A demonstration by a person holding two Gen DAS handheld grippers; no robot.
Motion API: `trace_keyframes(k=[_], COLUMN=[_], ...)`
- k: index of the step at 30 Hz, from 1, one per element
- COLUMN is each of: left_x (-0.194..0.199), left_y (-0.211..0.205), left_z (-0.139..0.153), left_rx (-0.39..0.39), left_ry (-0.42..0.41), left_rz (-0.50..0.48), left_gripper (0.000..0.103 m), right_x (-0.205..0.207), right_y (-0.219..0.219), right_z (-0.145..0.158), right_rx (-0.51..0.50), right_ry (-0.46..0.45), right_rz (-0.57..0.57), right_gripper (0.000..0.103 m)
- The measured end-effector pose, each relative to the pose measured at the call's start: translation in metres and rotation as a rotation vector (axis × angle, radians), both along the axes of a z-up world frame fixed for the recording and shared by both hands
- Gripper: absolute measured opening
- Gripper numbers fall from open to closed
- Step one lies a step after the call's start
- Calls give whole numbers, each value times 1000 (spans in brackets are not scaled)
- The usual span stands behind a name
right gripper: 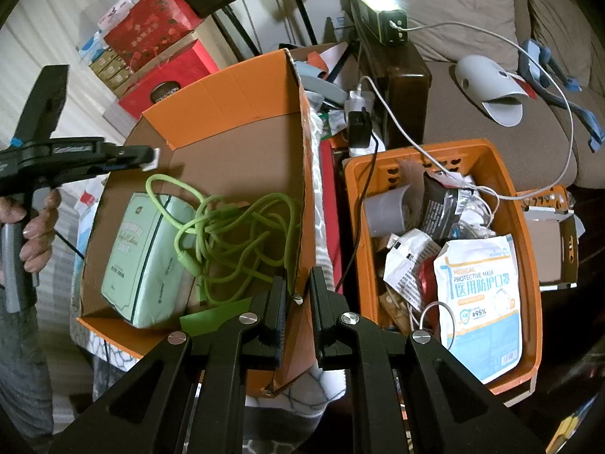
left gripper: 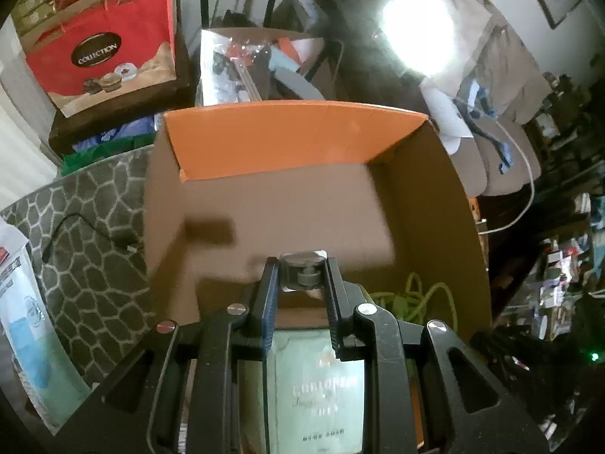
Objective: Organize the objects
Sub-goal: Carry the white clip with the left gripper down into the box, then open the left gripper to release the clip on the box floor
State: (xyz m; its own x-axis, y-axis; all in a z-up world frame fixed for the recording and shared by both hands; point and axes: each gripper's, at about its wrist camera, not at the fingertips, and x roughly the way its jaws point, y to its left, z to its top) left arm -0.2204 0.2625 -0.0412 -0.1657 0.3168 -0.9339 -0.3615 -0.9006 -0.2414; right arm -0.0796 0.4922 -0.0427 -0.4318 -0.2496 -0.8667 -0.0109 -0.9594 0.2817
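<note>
**Inventory: two tools, one cardboard box, one orange crate**

Left tool [left gripper: 302, 276]: one, clenched on a single small dark round-capped item [left gripper: 304, 274] held over the cardboard box [left gripper: 287, 204]; what the item is cannot be made out, and its far end shows only as a pale edge. In the right wrist view the same tool [right gripper: 149, 158] enters from the left, carried by one hand [right gripper: 36, 223] that is partly cut off by the frame.

Right tool [right gripper: 297, 299]: one, fingers parted, standing astride the box's right wall [right gripper: 306, 174], one finger on each side; whether the pads touch the cardboard cannot be told.

Cardboard box, orange outside: one, open-topped. Contents: one pale green tissue pack [right gripper: 141, 253] lying at the near left, its lettering blurred; one tangled green cable [right gripper: 230, 234] beside and partly over it; one green paper scrap [right gripper: 211, 316], partly hidden by the right tool.

Orange crate [right gripper: 527, 265]: one, just right of the box. Contents heaped and overlapping: one medical mask packet [right gripper: 478, 295], one grey cup [right gripper: 387, 213], several crumpled wrappers too jumbled to count.

Background: two red gift boxes [right gripper: 166, 41], stacked; one white charging cable [right gripper: 408, 128] running into the crate.
</note>
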Motion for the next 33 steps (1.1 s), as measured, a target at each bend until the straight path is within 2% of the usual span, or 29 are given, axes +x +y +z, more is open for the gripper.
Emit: trace_keyframes(k=[9, 14, 25, 27, 29, 32, 33], left_x=[-15, -24, -31, -33, -34, -32, -31], left_y=[20, 28, 28, 25, 20, 15, 15], left_z=[-29, -50, -65, -65, -62, -53, -50], left_rx=[-29, -80, -91, -82, -59, -34, -32], left_ry=[-58, -98, -130, -135, -139, -127, -121], left_rz=[-2, 8, 34, 49, 64, 60, 56], left_gripper=[21, 21, 22, 33, 41, 47, 53], right_x=[0, 0, 0, 0, 0, -1, 0], right_y=[-1, 0, -4, -4, -4, -5, -5], right_z=[0, 0, 1, 1, 1, 2, 2], right_rx=[0, 0, 4, 5, 6, 7, 8], right_ry=[0, 0, 1, 1, 0, 0, 0], right_rz=[0, 1, 2, 2, 2, 3, 3], right_gripper=[10, 10, 10, 10, 10, 10, 11])
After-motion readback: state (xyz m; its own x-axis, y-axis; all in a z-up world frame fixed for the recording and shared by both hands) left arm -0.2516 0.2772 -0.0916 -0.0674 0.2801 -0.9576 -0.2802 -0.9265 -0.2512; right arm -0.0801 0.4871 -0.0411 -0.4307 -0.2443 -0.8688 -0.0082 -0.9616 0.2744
